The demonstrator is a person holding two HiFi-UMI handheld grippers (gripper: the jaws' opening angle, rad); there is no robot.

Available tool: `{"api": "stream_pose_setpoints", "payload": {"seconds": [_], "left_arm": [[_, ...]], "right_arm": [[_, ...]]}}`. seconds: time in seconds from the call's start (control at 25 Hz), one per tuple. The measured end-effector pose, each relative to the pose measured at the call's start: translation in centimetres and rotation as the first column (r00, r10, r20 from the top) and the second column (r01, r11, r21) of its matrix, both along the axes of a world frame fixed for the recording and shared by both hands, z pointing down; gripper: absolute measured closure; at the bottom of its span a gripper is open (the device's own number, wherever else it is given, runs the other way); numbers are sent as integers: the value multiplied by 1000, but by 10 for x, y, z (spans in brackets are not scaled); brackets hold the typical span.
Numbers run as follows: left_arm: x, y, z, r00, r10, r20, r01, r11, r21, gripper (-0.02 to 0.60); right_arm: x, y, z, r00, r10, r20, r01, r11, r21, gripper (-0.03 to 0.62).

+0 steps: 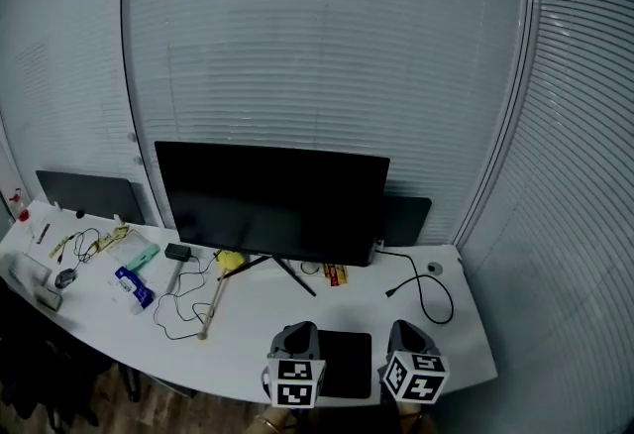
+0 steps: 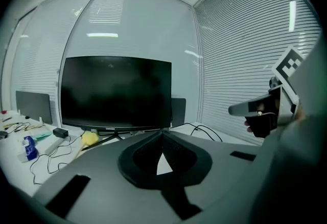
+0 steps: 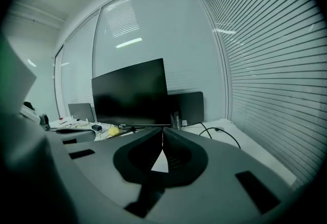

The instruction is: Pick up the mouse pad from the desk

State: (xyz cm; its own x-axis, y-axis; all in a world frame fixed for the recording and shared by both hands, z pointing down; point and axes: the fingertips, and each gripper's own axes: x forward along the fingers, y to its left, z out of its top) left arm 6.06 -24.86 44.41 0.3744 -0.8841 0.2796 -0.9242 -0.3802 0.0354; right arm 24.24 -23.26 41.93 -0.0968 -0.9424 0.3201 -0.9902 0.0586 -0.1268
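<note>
At desk (image 1: 260, 318) front edge, mouse pad (image 1: 347, 363) flat between left gripper (image 2: 162, 135) and right gripper (image 3: 162, 133), both jaws closed together, holding nothing

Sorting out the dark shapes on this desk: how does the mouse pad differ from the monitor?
The monitor stands upright at the back of the desk; the mouse pad lies flat at the near edge. The monitor is far wider than the mouse pad. Both are black rectangles.
</note>
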Motion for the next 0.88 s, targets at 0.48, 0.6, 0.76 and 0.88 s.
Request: {"api": "stream_pose_setpoints", "payload": {"seconds": [0.48,0.6,0.76,0.88], "left_arm": [[-16,-26,17,998,-49,41,52,997,-56,565],[-21,-34,16,998,-46,31,47,997,-53,565],[-23,-36,23,999,-34,29,36,997,-71,565],[-27,-32,28,999,-31,24,33,995,-89,565]], "right_arm": [[-15,-40,19,998,-53,22,54,997,-53,560],[-19,-43,19,999,-50,8,51,997,-55,560],[-19,-43,25,1000,-29,9,30,997,-75,560],[-25,-40,30,999,-36,4,36,995,-92,560]]}}
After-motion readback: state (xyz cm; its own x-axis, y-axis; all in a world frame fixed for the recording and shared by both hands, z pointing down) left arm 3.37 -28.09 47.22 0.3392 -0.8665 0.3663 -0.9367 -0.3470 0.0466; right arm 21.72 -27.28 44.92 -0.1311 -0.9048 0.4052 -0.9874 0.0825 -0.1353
